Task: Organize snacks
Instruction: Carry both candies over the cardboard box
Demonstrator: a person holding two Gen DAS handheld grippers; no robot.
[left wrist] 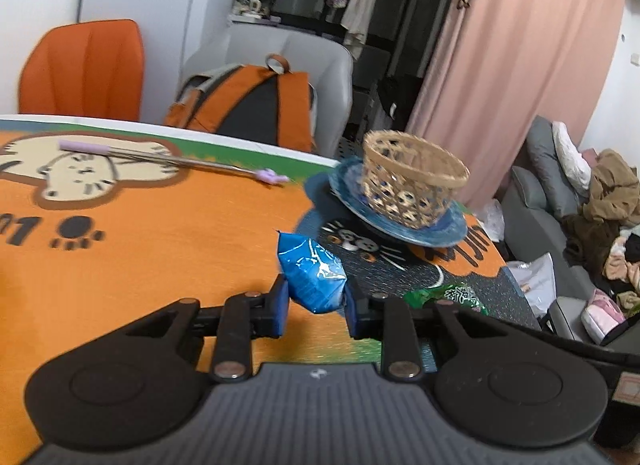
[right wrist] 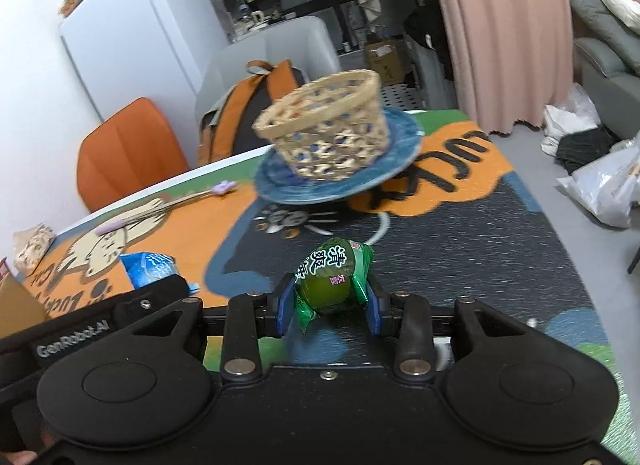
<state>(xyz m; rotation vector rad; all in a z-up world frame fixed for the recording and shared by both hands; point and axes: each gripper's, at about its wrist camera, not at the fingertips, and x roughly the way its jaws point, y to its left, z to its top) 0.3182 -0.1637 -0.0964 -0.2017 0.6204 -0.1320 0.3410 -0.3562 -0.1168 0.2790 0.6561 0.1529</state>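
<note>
**Both grippers loaded; basket ahead on plate**

From the left wrist view I read the left gripper clamped on a blue snack packet, pads pressing both sides, packet held above the table mat. The right wrist view shows the right gripper closed on a green snack packet with printed characters on its wrapper.

Each view catches the other load only in part: the left view shows a green edge at lower right, the right view shows the blue packet at left behind the other gripper's black body.

Beyond both, a woven basket stands on a blue plate near the table's far edge.

Only the left view shows the metal straws clearly; only the right view shows a small tan packet at the table's left corner. An orange backpack sits on a grey chair behind the table.
</note>
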